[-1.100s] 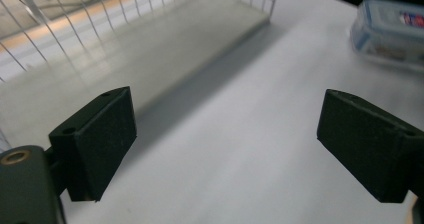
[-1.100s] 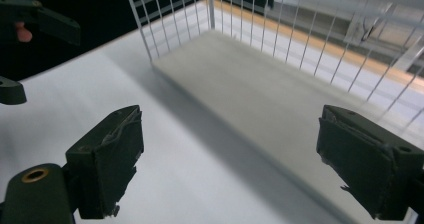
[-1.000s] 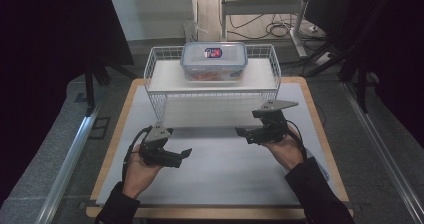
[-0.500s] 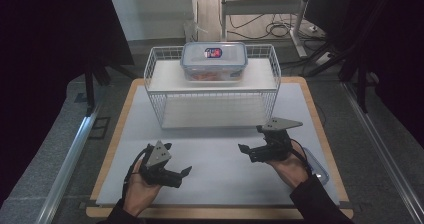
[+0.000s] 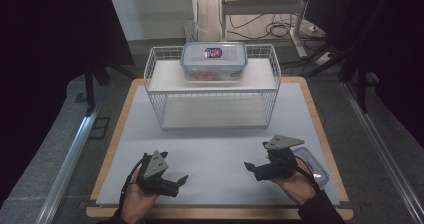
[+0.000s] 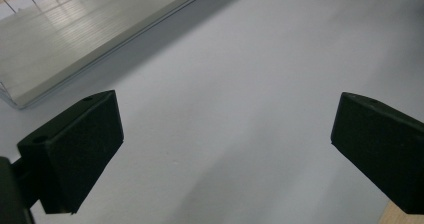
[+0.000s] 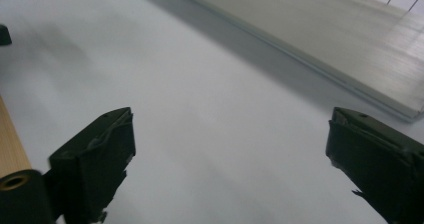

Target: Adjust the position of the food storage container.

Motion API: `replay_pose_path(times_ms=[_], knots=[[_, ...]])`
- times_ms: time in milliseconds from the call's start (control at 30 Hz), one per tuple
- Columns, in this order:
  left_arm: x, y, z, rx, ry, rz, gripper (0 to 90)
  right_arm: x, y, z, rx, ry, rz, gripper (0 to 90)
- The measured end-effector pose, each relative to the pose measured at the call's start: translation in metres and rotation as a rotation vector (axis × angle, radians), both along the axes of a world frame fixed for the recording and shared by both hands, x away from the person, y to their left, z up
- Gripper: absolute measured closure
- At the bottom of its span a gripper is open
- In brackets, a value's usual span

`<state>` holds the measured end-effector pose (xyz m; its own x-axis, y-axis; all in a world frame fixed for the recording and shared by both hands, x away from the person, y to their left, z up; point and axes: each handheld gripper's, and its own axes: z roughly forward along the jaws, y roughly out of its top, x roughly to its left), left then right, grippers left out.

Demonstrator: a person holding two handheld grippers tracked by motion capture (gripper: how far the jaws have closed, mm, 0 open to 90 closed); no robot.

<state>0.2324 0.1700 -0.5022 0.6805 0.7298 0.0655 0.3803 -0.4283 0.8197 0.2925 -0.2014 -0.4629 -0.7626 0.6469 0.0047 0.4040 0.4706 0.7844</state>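
A clear box with a blue-rimmed lid stands on the upper shelf of a white wire rack at the back of the white mat. My left gripper hovers low near the mat's front left, pointing right. Its jaws are open, have just been opening, and have nothing between them. My right gripper is at the front right, pointing left. It is also open with nothing between its jaws, which have just been opening. Bare mat lies under both.
A clear flat piece with a blue rim lies on the mat under my right hand; lid or shallow box, I cannot tell. The rack's lower shelf stands close ahead. The table's wooden edge runs along the front.
Both hands have drawn back from the rack toward the front edge and sunk closer to the mat. Both pairs of jaws look slightly wider.
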Motion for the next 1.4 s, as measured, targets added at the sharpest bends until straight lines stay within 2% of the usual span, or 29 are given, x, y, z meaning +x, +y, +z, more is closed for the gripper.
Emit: replay_pose_path(times_ms=[133, 233, 333, 367, 400, 567, 600, 733, 767, 833, 900, 933, 967, 1067, 1133, 1167, 1200, 1400], knots=[[0.0, 0.001, 0.0, -0.007, -0.002, 0.003, 0.6, -0.006, -0.004, 0.0, -0.015, 0.009, -0.002, 6.2], [0.0, 0.002, 0.0, -0.026, 0.003, 0.007, 0.7, -0.012, -0.009, 0.002, -0.028, -0.001, -0.027, 17.9], [0.001, 0.003, 0.0, -0.031, 0.008, 0.007, 0.8, -0.018, -0.019, 0.007, -0.024, 0.012, -0.05, 37.3], [0.001, 0.003, 0.0, -0.032, 0.01, 0.009, 0.8, -0.022, -0.029, 0.01, -0.03, 0.013, -0.063, 51.5], [0.001, 0.003, 0.0, -0.032, 0.012, 0.009, 0.8, -0.022, -0.029, 0.01, -0.03, 0.013, -0.063, 51.5], [0.002, 0.002, -0.002, -0.039, 0.024, 0.007, 0.9, -0.037, -0.057, 0.017, -0.032, 0.011, -0.082, 81.6], [0.002, 0.002, -0.002, -0.041, 0.025, 0.006, 0.9, -0.037, -0.057, 0.017, -0.032, 0.011, -0.082, 81.6], [0.002, 0.001, -0.002, -0.043, 0.028, 0.002, 1.1, -0.049, -0.079, 0.019, -0.033, 0.016, -0.127, 89.9], [0.003, 0.0, -0.003, -0.039, 0.031, -0.001, 1.2, -0.054, -0.091, 0.018, -0.038, 0.021, -0.163, 90.0], [0.003, 0.0, -0.003, -0.037, 0.033, 0.0, 1.2, -0.057, -0.097, 0.017, -0.037, 0.022, -0.18, 90.0], [0.003, 0.0, -0.003, -0.037, 0.037, -0.002, 1.3, -0.065, -0.116, 0.016, -0.04, 0.023, -0.237, 90.0], [0.003, -0.001, -0.004, -0.037, 0.038, -0.002, 1.3, -0.065, -0.116, 0.016, -0.04, 0.023, -0.237, 90.0], [0.003, -0.001, -0.004, -0.033, 0.042, -0.004, 1.3, -0.069, -0.128, 0.016, -0.034, 0.019, -0.272, 90.0], [0.003, -0.002, -0.005, -0.03, 0.047, -0.007, 1.4, -0.074, -0.144, 0.015, -0.026, 0.017, -0.32, 90.0], [0.004, -0.003, -0.005, -0.027, 0.048, -0.008, 1.4, -0.075, -0.15, 0.014, -0.027, 0.018, -0.337, 90.0], [0.004, -0.003, -0.006, -0.025, 0.05, -0.009, 1.4, -0.075, -0.156, 0.013, -0.028, 0.02, -0.363, 90.0], [0.004, -0.003, -0.006, -0.025, 0.053, -0.01, 1.4, -0.074, -0.166, 0.01, -0.033, 0.02, -0.414, 90.0], [0.004, -0.005, -0.007, -0.019, 0.058, -0.016, 1.5, -0.063, -0.18, -0.002, -0.052, 0.044, -0.478, 90.0]])
